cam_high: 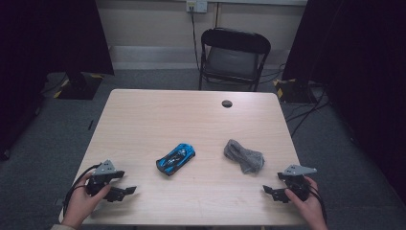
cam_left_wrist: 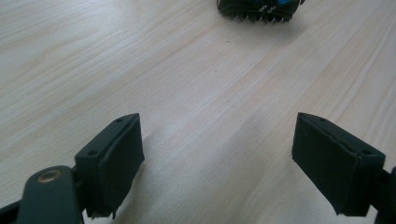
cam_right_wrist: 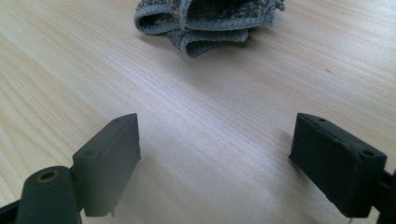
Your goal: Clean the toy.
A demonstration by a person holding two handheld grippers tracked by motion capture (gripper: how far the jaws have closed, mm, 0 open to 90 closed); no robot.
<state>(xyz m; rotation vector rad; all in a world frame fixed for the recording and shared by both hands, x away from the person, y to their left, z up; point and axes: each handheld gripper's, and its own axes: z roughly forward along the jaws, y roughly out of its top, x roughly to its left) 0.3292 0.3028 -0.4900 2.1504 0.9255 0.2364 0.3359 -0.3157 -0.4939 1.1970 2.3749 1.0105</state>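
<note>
Both tongs rest low at the near edge of the tabletop [cam_high: 143, 115], one in each hand. Left tongs [cam_high: 125, 190]: jaws apart, nothing between them, bare wood beyond. Right tongs [cam_high: 269, 191]: likewise spread and empty.

Blue toy car [cam_high: 175, 158] sits near the middle, slightly left, nose angled toward the far right; it is ahead of the left tongs, tail end showing at the far edge of the left gripper view [cam_left_wrist: 258, 8]. Grey cloth [cam_high: 244, 156], bunched, lies right of the car and apart from it, straight ahead of the right tongs [cam_right_wrist: 205, 21].

Judgement: reach not yet begun. For the car, bring the left tongs in across its narrow flanks, not end to end; it may roll if nudged. For the cloth, drop the right tongs onto the thickest fold and pinch deep, since a shallow bite would likely catch a single layer.
</note>
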